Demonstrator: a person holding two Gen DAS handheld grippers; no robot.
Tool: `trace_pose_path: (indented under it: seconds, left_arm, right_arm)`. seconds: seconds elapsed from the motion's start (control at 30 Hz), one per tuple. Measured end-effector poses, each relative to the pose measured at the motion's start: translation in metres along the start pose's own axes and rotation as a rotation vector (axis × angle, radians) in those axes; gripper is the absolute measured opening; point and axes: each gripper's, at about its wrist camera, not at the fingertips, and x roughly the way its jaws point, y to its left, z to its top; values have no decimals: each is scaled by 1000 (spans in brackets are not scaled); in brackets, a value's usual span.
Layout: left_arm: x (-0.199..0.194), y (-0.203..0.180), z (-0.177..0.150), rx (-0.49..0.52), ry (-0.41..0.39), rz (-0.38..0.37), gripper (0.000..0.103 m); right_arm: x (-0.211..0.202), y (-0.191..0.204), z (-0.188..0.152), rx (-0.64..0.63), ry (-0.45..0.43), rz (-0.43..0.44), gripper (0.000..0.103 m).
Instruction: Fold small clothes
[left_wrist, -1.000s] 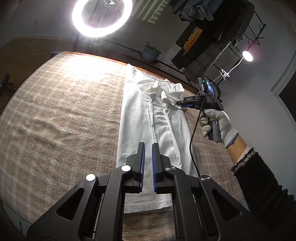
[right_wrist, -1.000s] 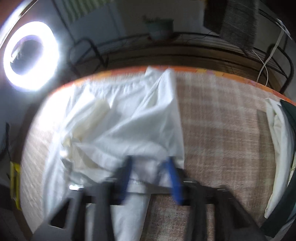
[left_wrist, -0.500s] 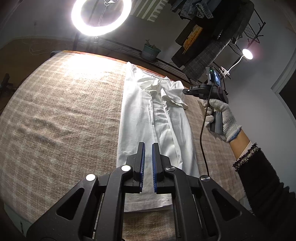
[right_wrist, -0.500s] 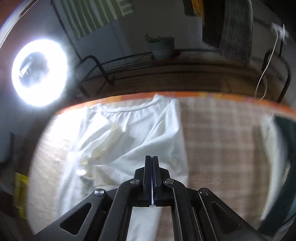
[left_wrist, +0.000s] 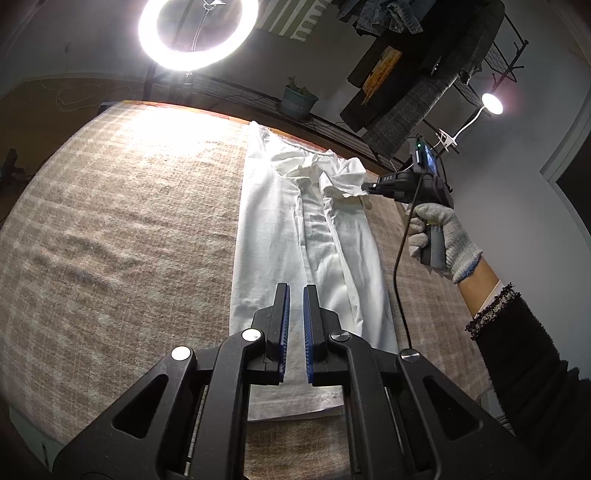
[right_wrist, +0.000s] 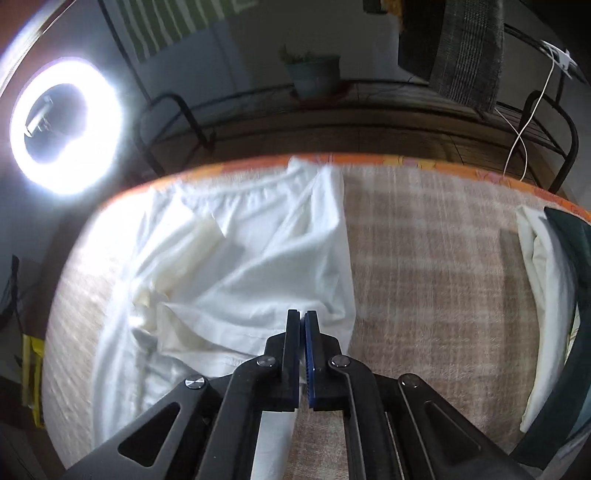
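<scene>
A white garment (left_wrist: 295, 236) lies in a long folded strip on a beige checked cloth (left_wrist: 110, 221). My left gripper (left_wrist: 295, 291) hovers above its near end, jaws a small gap apart and empty. My right gripper (left_wrist: 365, 188), held by a gloved hand, is shut on a bunched sleeve (left_wrist: 343, 181) at the garment's far right edge and lifts it slightly. In the right wrist view the right gripper (right_wrist: 303, 317) is closed with the white fabric (right_wrist: 240, 266) at its tips.
A ring light (left_wrist: 197, 33) stands behind the table. A potted plant (left_wrist: 297, 101) sits on a rack beyond the far edge. Hanging clothes (left_wrist: 417, 85) are at upper right. Folded white and dark clothes (right_wrist: 546, 288) lie at the table's right side.
The right gripper closed on the sleeve and drew it slightly outward and up at the garment's far right. The left gripper stayed in place.
</scene>
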Motion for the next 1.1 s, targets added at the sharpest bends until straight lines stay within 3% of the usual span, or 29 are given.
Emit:
trace_pose_path:
  seconds: [0.3,0.47,0.6,0.83,0.87,0.9,0.93,1.0,1.07,1.1]
  left_arm:
    - [1,0,1,-10,2,-11,3]
    - [3,-3,0,-1,7,-14,3]
    - [7,-2,0,-17,27,-20,3]
    - [6,1,5,-22,17,-10,3]
    - [5,2,5,-20,17,-5,3]
    - [5,3,5,-17,17,4,4]
    - [5,4,5,-19,19,12,4]
    - [3,8,3,-21,20,25,4]
    - [2,14,-1,-15,29,41,14]
    - [3,17,-4,-19,38,42,27]
  right_arm:
    - [-20,14,15,36,-68,98,0]
    - [-18,46,35,-2,-91,123,0]
    - [18,75,50,-64,-47,92,0]
    - [76,96,46,-113,73,50,9]
    - [71,94,46,-101,64,59,14]
    - [63,91,47,-82,51,77,30]
    - [51,86,49,-59,28,104,38]
    - [14,73,48,-25,-41,142,38]
    - [-27,62,40,-7,-88,162,38]
    - [-46,57,32,-6,-103,157,38]
